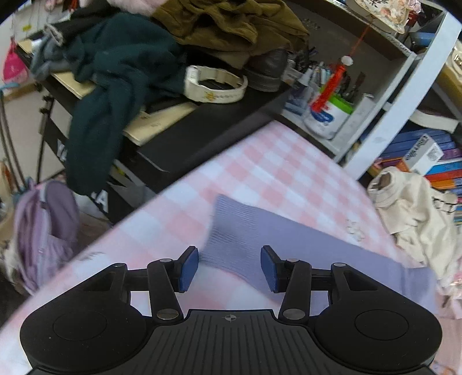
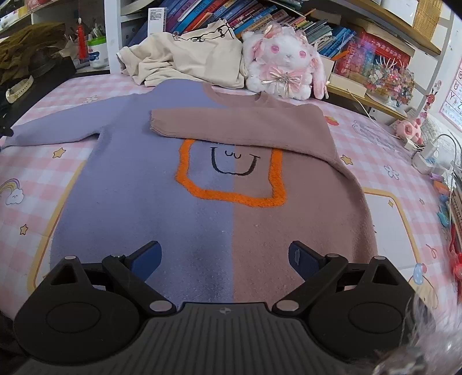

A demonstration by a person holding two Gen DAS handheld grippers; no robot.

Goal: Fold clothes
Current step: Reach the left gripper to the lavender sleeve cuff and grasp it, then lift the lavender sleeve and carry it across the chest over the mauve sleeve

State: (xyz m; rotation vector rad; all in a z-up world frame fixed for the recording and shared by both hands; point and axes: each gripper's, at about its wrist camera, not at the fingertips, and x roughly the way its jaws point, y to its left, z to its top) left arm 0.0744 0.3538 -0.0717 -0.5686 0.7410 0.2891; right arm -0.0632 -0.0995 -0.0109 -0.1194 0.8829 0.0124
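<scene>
We see a two-tone sweater point(image 2: 179, 207) lying flat on the bed point(image 2: 389, 173), whose cover is a pink-and-white check. Its long axis runs from the hem, nearest our right tool point(image 2: 225, 258), away to the neckline, which points at the cream garment point(image 2: 187, 57) and the plush rabbit point(image 2: 284, 63) by the bookshelf point(image 2: 260, 20). The left half is lilac, the right half brown, with an orange outlined square and a drawn smile across the chest. The brown sleeve point(image 2: 231, 124) is folded across the chest, its cuff pointing left onto the lilac half. The lilac sleeve point(image 1: 288, 239) lies stretched out sideways on the cover; in the left wrist view its ribbed cuff points towards the bed edge beside a dark counter point(image 1: 202, 135) heaped with clothes.

Our right tool hovers over the hem, jaws spread wide, nothing between them. Our left tool point(image 1: 229, 266) sits above the cuff end of the lilac sleeve, jaws partly apart; the cuff shows in the gap, but the blue pads point(image 1: 189, 268) are not pressing on it.
</scene>
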